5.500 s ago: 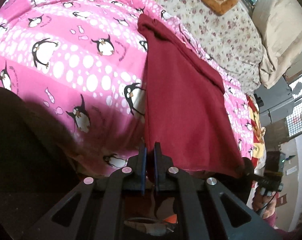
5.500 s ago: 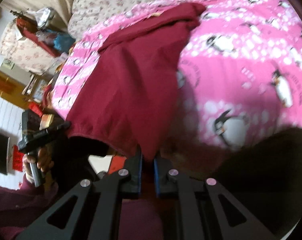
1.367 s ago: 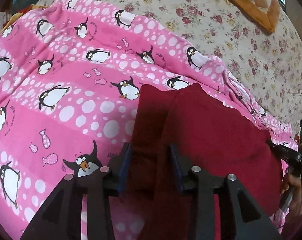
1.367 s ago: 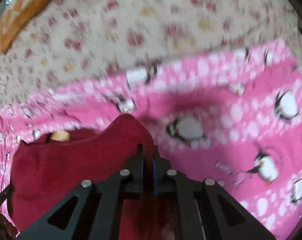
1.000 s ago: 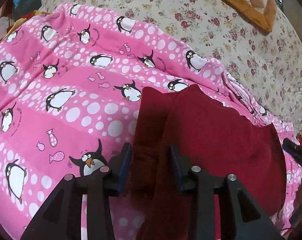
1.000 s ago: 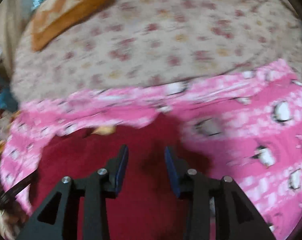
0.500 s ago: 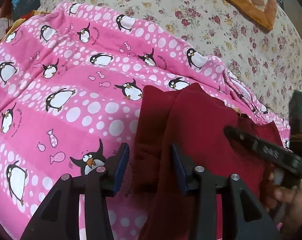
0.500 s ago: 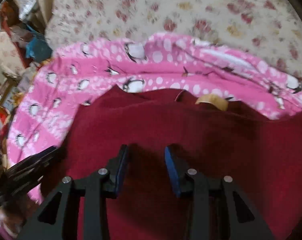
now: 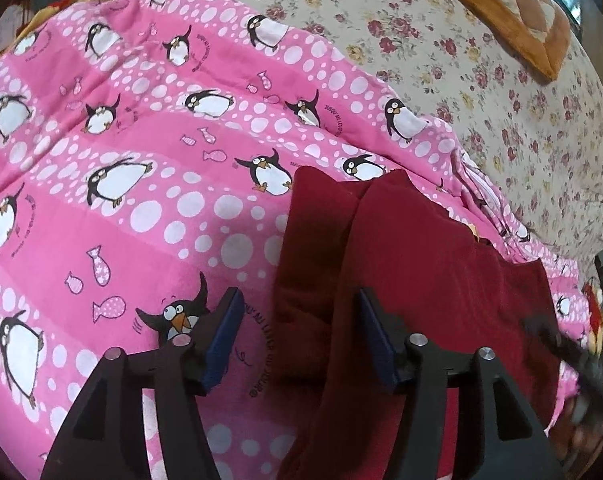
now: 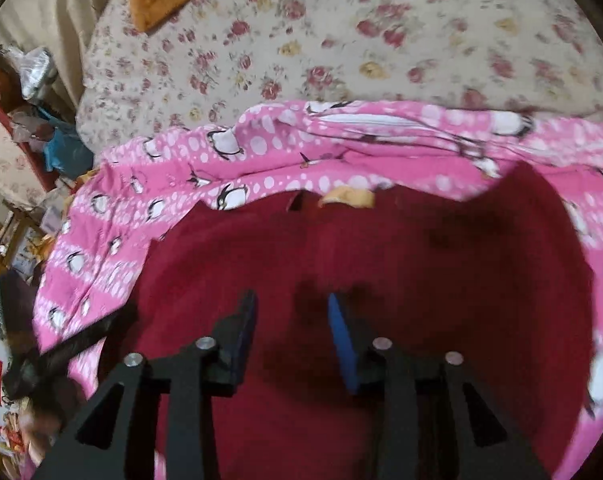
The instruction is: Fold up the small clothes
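maroon garment (image 9: 429, 264) lies flat on the pink penguin quilt (image 9: 149, 184), w/ its far edge near the floral sheet (image 9: 481, 72). left gripper (image 9: 299, 336) jaws opening, garment's left edge between them but not pinched. right gripper (image 10: 291, 336) over garment's middle, jaws opening, pads prob. just clear of cloth; blurry.

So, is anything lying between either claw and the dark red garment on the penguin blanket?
Nothing visible. The left claw is opening, with the garment edge showing between its fingers. The right claw is opening directly above the red cloth on the blanket.
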